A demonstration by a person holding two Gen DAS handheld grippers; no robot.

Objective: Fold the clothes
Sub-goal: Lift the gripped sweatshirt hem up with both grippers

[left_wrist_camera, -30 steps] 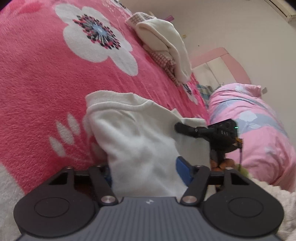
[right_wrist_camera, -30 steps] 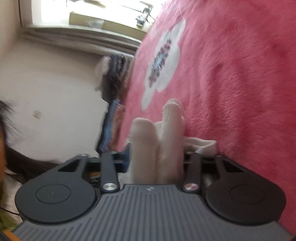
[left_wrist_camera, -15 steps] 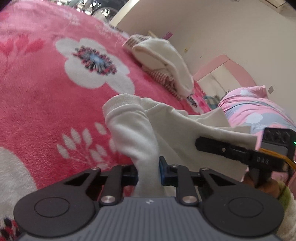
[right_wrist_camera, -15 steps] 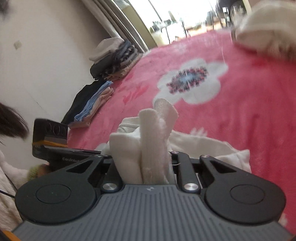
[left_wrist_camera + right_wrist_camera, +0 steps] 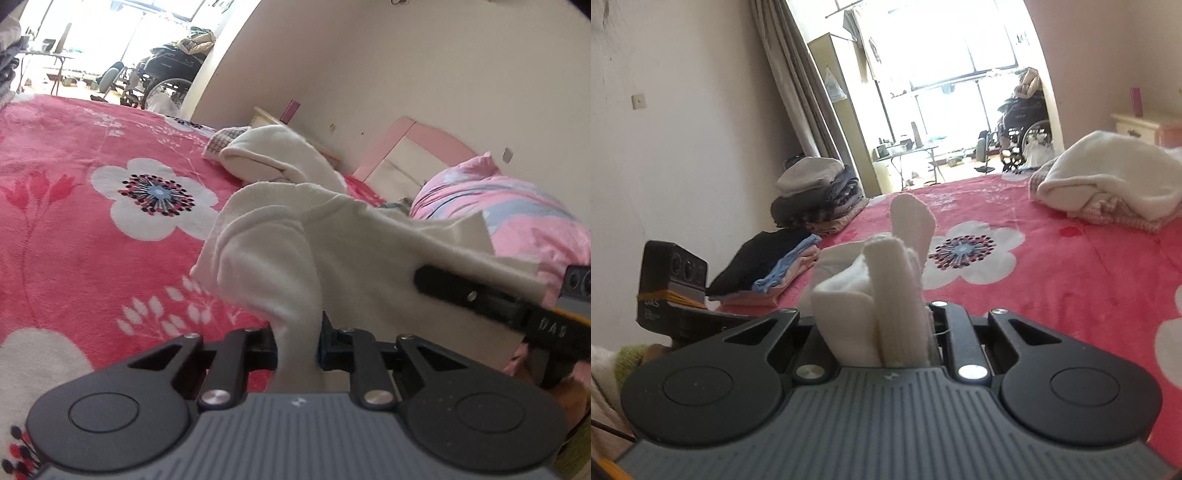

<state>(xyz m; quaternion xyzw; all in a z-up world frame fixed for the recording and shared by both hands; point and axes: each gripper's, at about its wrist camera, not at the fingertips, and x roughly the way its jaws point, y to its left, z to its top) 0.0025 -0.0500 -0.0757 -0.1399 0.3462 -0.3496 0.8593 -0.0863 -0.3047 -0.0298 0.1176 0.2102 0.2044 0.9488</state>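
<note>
A cream white garment [image 5: 332, 251] hangs stretched above the pink floral blanket [image 5: 74, 229]. My left gripper [image 5: 297, 343] is shut on one bunched edge of it. Further right in the left wrist view, the right gripper [image 5: 424, 275] clamps the garment's other side. In the right wrist view, my right gripper [image 5: 882, 325] is shut on thick folded layers of the white garment [image 5: 886, 273], which stick up between the fingers. The left gripper's body [image 5: 672, 284] shows at the left edge there, held by a hand in a green cuff [image 5: 631, 360].
A loose heap of cream and checked clothes [image 5: 1108, 184] lies on the far side of the blanket. Folded stacks [image 5: 820, 199] and a dark and blue pile [image 5: 768, 266] sit by the wall. A pink quilt [image 5: 517, 214] lies at the right in the left wrist view.
Both grippers closed on the white garment and lifted it off the blanket. The right gripper rolled upright, so its view swung from the tilted blanket to the room.
</note>
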